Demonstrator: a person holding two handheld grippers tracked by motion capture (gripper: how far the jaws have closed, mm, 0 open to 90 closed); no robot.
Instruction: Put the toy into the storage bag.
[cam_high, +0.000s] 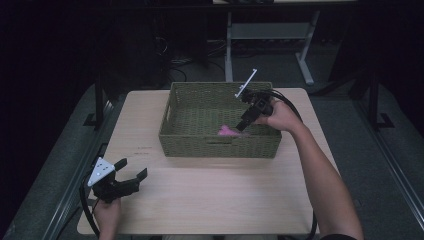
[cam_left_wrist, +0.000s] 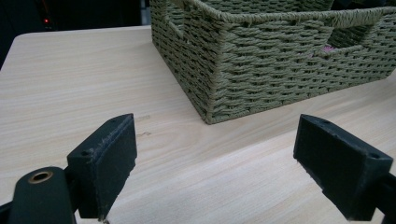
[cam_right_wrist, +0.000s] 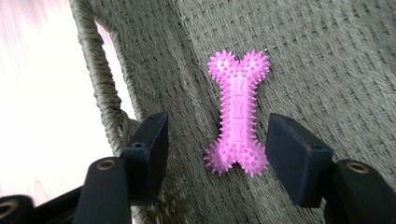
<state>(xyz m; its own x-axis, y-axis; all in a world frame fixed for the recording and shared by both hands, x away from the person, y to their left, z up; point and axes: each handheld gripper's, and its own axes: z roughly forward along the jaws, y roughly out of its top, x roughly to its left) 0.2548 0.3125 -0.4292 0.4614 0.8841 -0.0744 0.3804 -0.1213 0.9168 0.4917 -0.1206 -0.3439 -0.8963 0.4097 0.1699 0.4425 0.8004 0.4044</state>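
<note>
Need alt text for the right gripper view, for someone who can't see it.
A pink spiky bone-shaped toy lies flat on the floor of a green woven basket, seen between the two open black jaws of the right gripper, which do not touch it. At the left, the basket's braided rim runs past pale table.

No readable text, labels, brands, numbers or signs anywhere. The bone (cam_right_wrist: 238, 114) between the fingers (cam_right_wrist: 299, 158) has embossed bone-shaped marks only, no lettering. The basket (cam_high: 220, 145) and table (cam_high: 210, 195) carry no writing.
</note>
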